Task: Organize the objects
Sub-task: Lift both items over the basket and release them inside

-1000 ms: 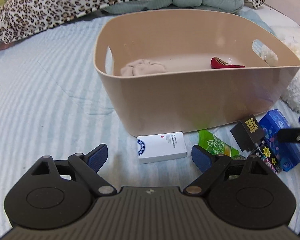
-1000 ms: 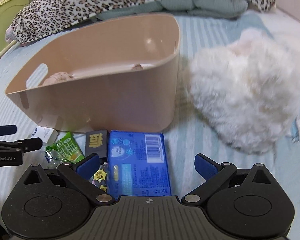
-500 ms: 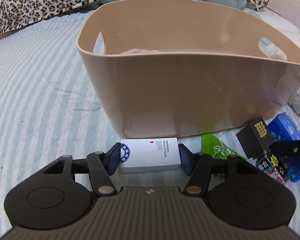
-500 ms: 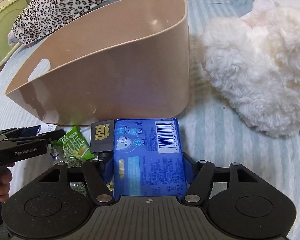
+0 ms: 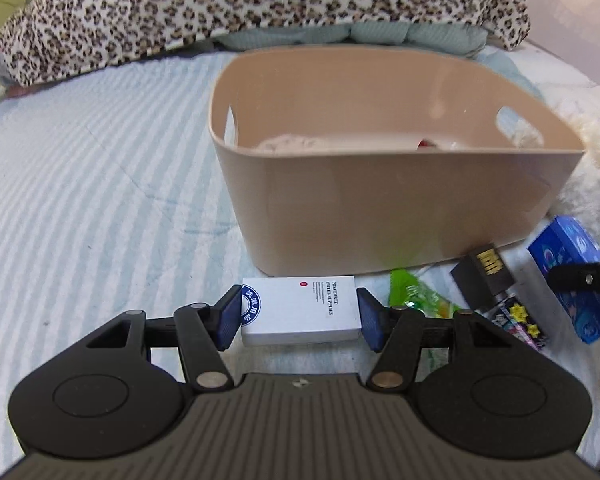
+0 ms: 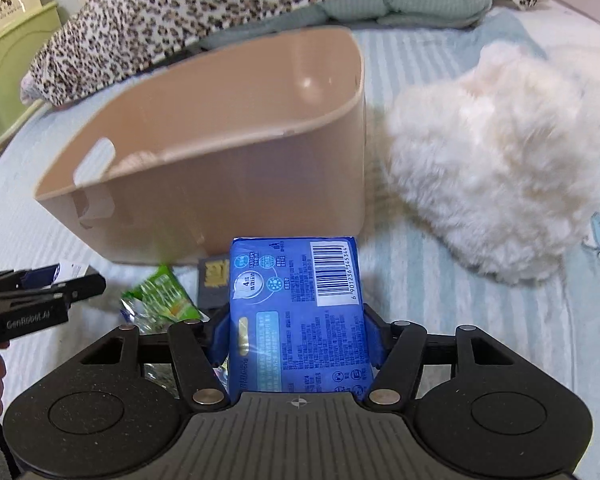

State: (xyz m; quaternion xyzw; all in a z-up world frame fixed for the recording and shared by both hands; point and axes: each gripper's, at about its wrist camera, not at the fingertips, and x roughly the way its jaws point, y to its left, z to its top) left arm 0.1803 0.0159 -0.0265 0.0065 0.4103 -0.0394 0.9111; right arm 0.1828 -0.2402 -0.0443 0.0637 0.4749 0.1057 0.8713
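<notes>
My left gripper is shut on a white box with a blue round logo and holds it in front of the beige bin. My right gripper is shut on a blue packet with a barcode, lifted before the bin. The blue packet also shows at the right of the left wrist view. A beige cloth and a red item lie inside the bin. A green snack packet, a black box and a dark starred packet lie on the bed.
The striped pale-blue bedsheet spreads to the left. A fluffy white cushion lies right of the bin. A leopard-print blanket and a teal quilt lie behind. A green cabinet stands at far left.
Both grippers have closed on their objects and lifted them: the left on the white box, the right on the blue packet. Both views have pulled back and risen from the bin.
</notes>
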